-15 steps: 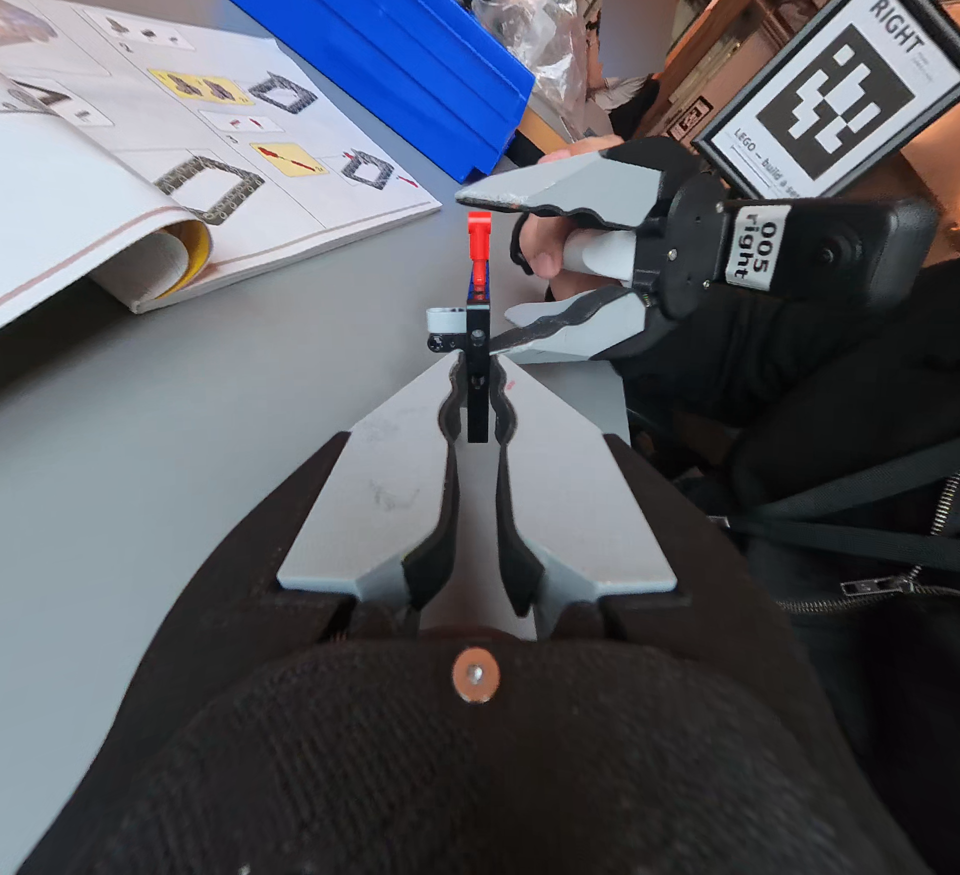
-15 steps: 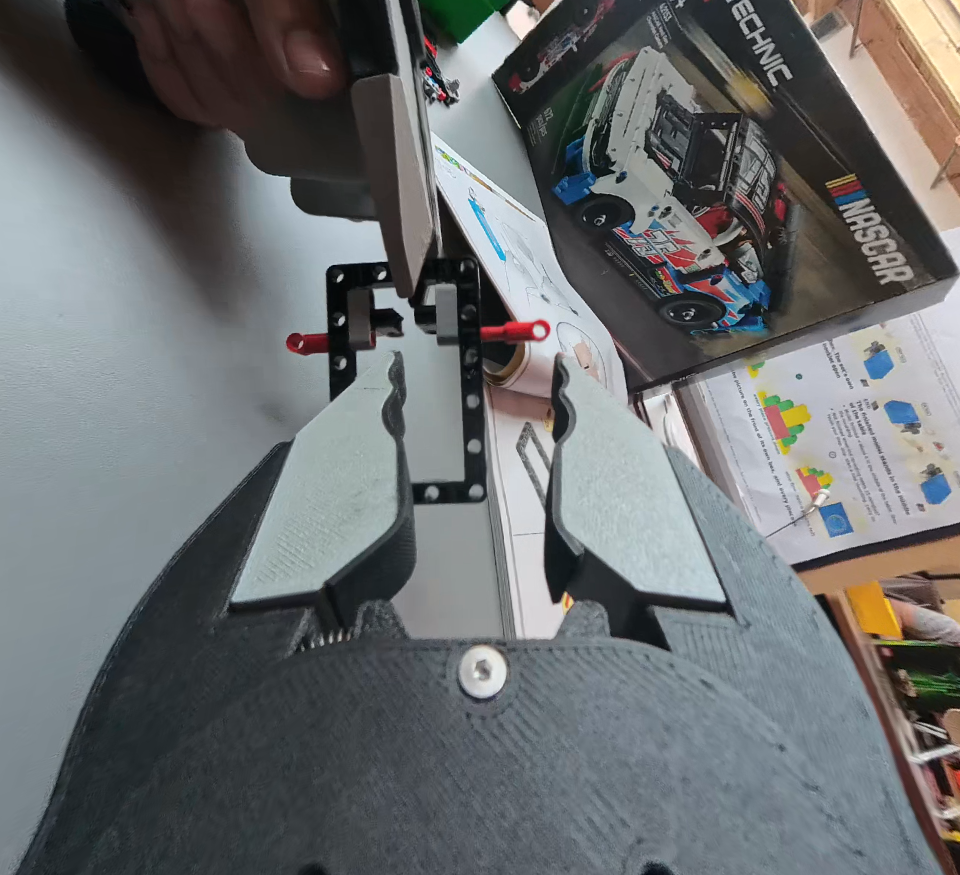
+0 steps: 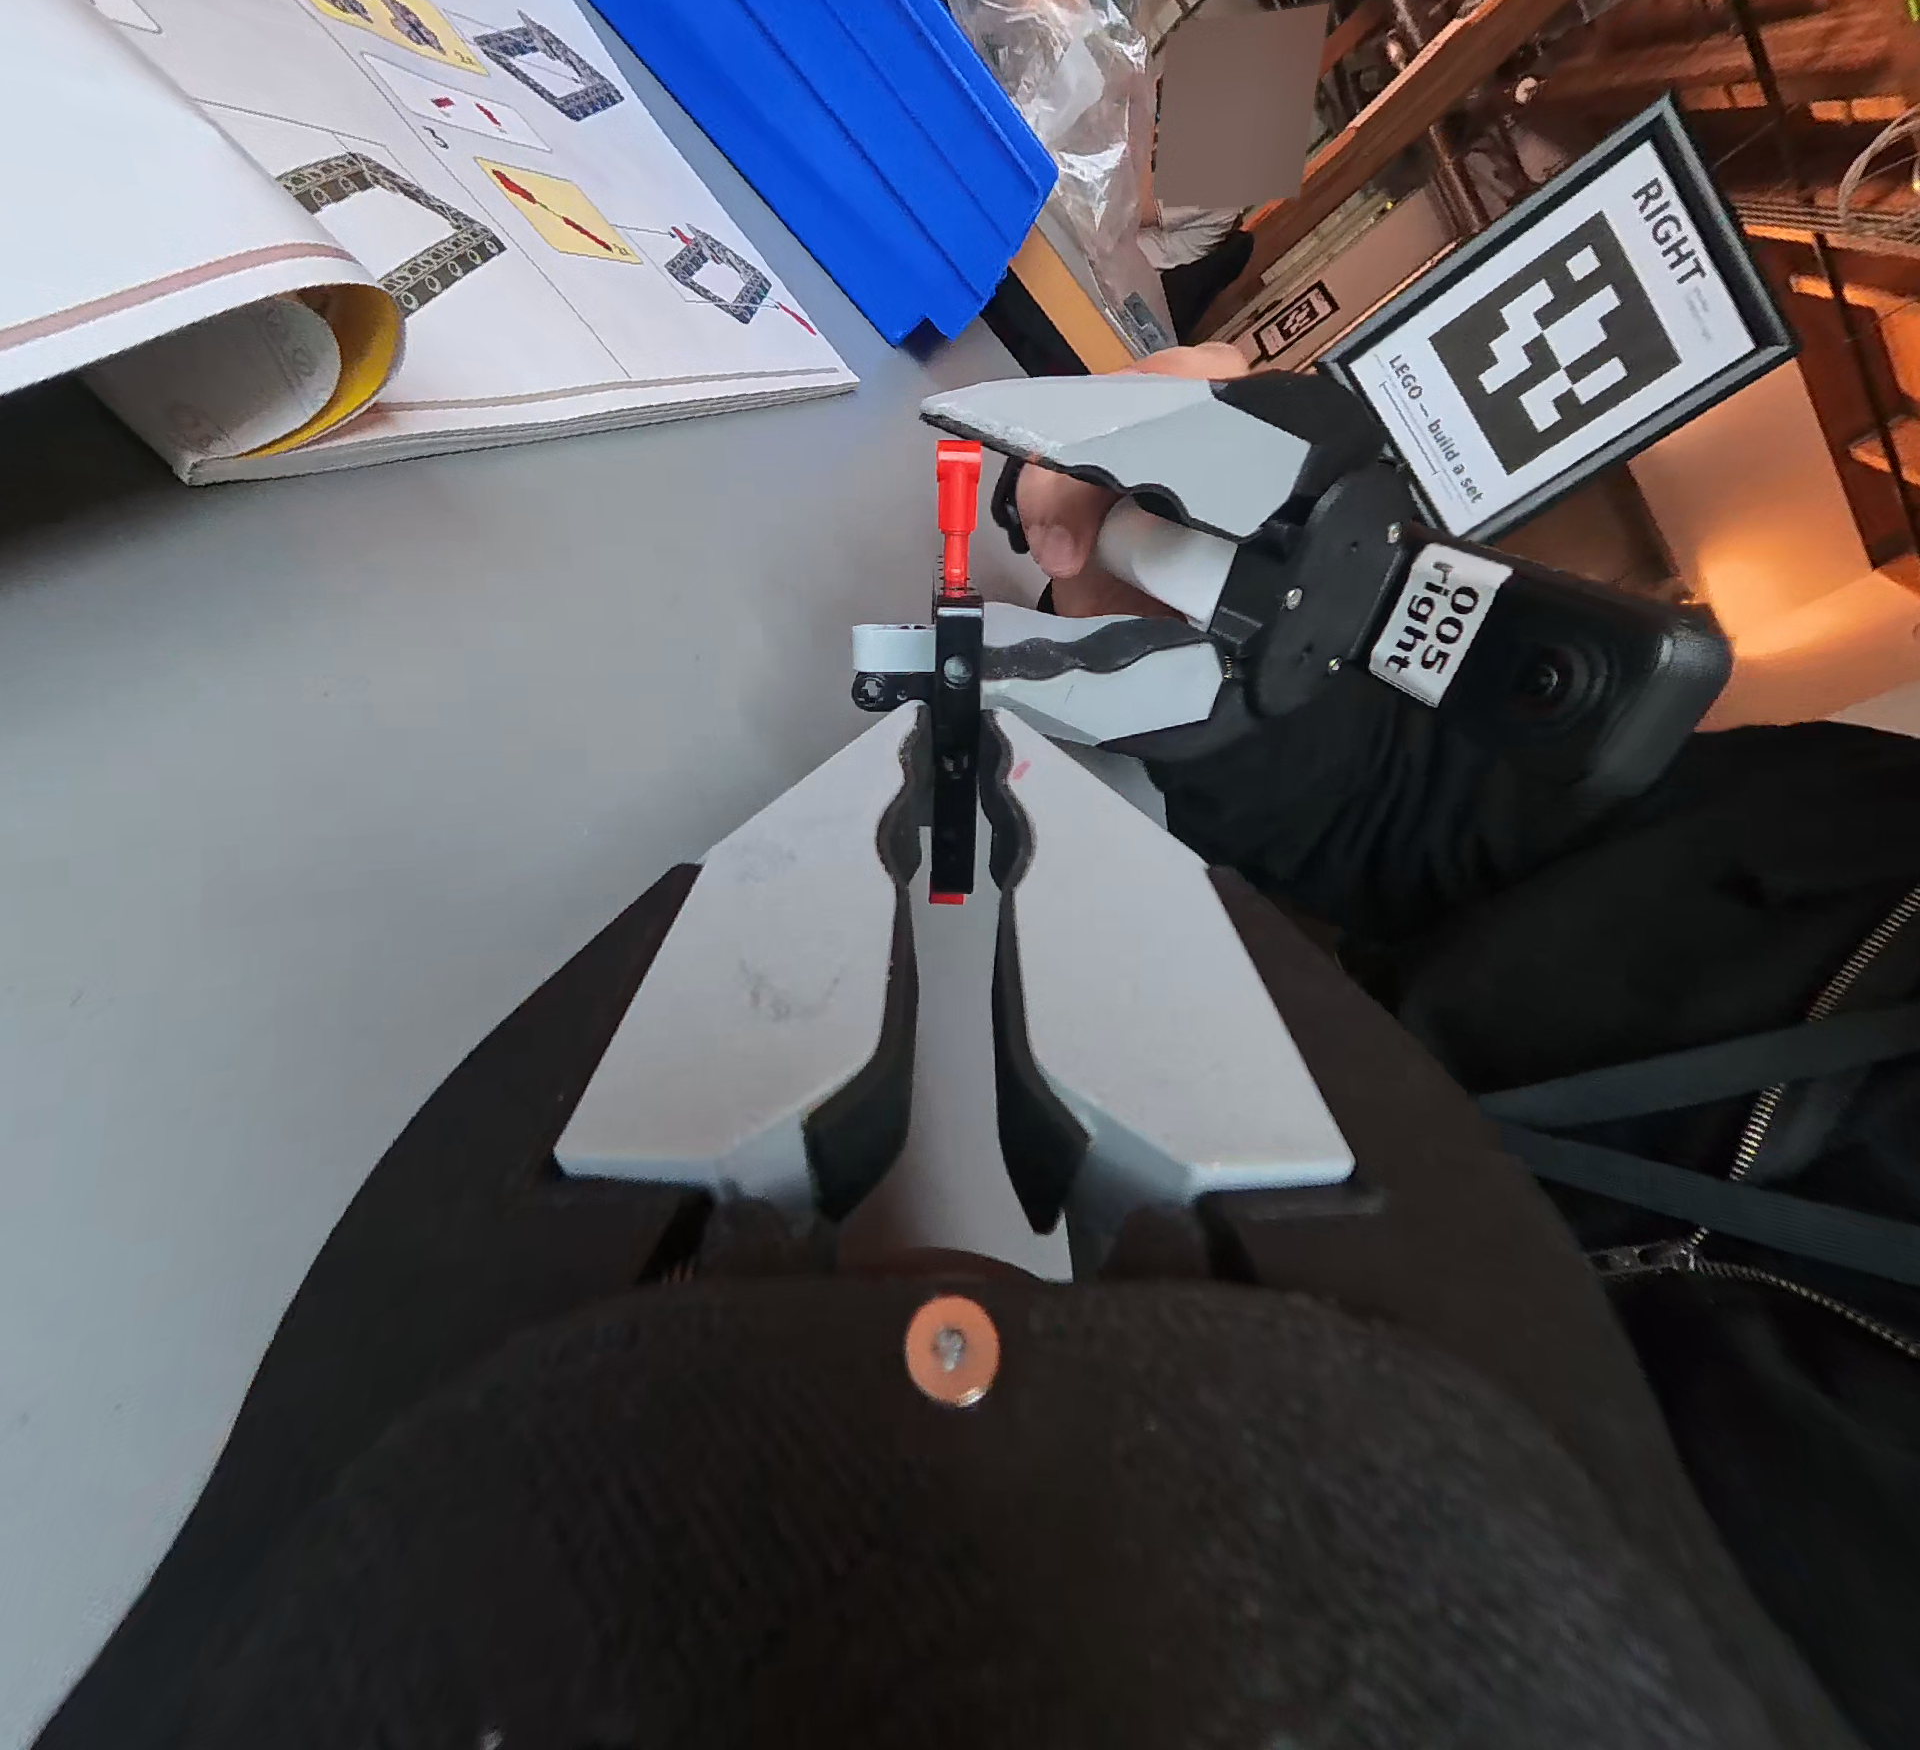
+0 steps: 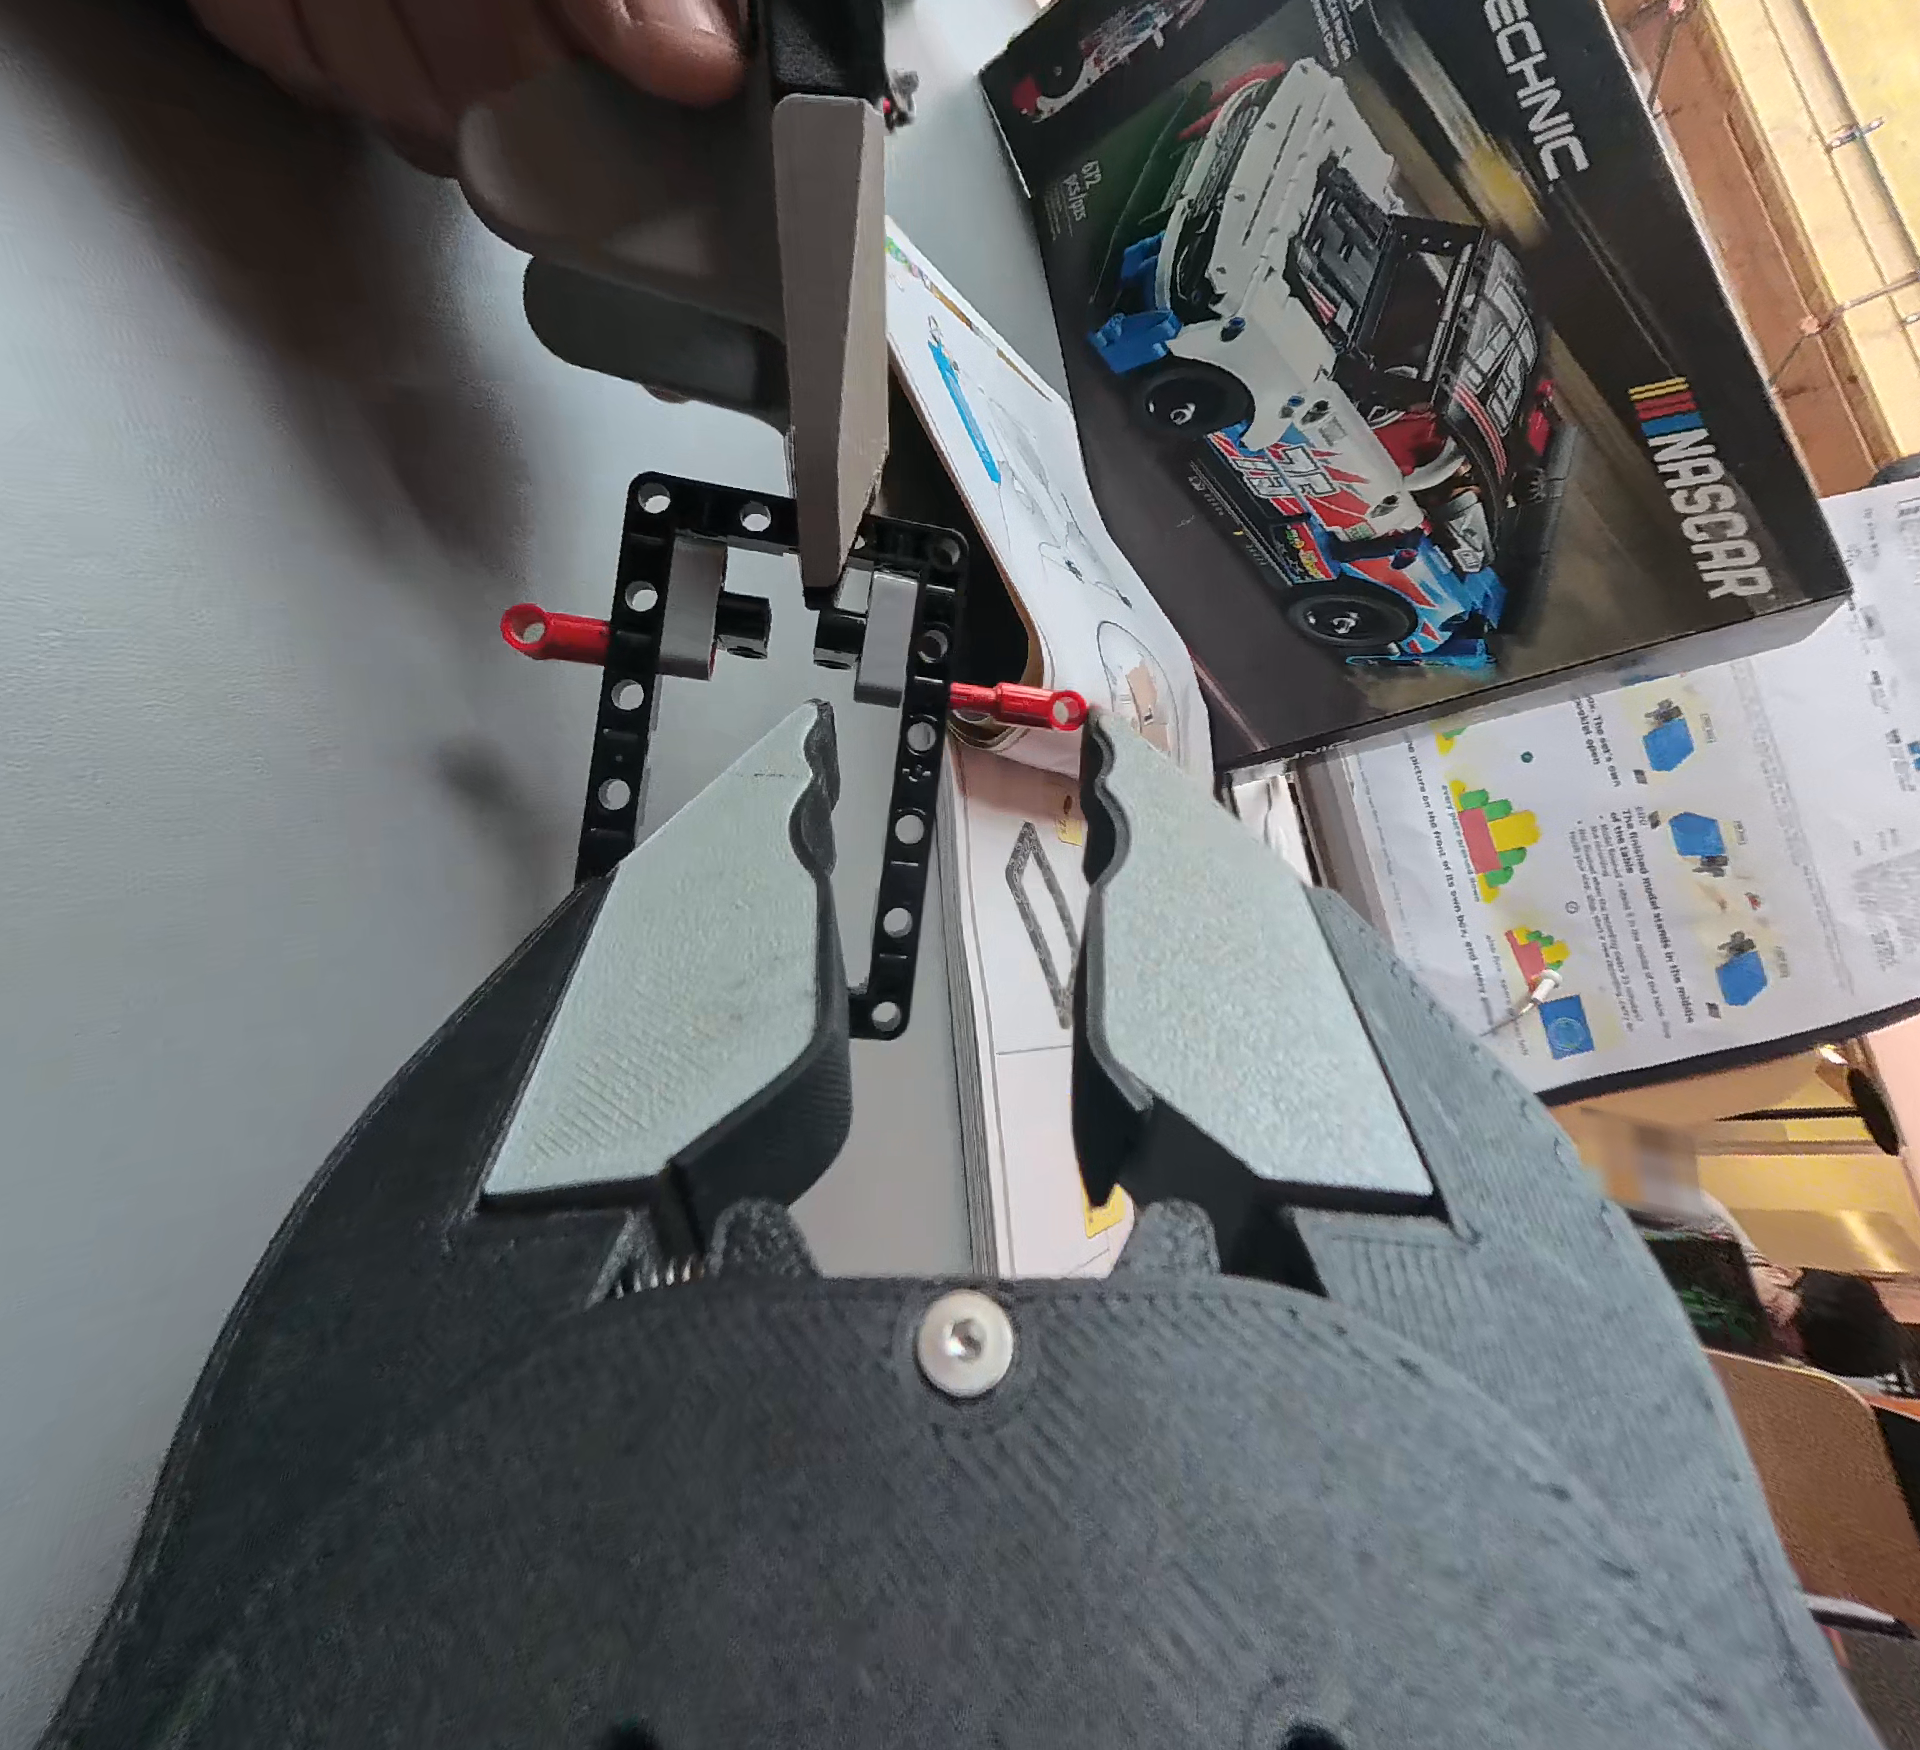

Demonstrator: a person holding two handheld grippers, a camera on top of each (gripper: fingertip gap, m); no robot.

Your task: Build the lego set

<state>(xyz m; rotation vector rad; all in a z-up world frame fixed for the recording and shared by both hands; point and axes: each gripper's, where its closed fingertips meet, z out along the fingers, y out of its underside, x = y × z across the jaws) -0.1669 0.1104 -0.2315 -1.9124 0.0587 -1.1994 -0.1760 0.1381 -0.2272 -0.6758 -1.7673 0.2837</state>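
Observation:
A black rectangular Technic frame (image 4: 634,661) is held above the grey table. It carries two grey connectors (image 4: 694,604) inside and a red pin (image 4: 551,630) sticking out of each long side. My left gripper (image 3: 954,744) is shut on the frame (image 3: 956,661), which shows edge-on there with a red pin (image 3: 956,495) on top. In the right wrist view the left gripper (image 4: 826,557) clamps the frame's far short beam. My right gripper (image 4: 961,734) is open, with the frame's right long beam between its fingers. Its right fingertip (image 4: 1101,744) is beside the right pin (image 4: 1018,701). The right gripper also shows in the left wrist view (image 3: 966,547).
An open instruction booklet (image 3: 416,246) lies on the table, with a blue bin (image 3: 779,59) behind it. A framed marker sign (image 3: 1558,329) stands to the right. The set's box (image 4: 1403,298) and a picture sheet (image 4: 1610,869) stand past the booklet. Left and right tips are no more than a few centimetres apart.
The frame has tilted slightly in the right wrist view, and its right red pin now sits closer to my right fingertip. Both grippers keep their states.

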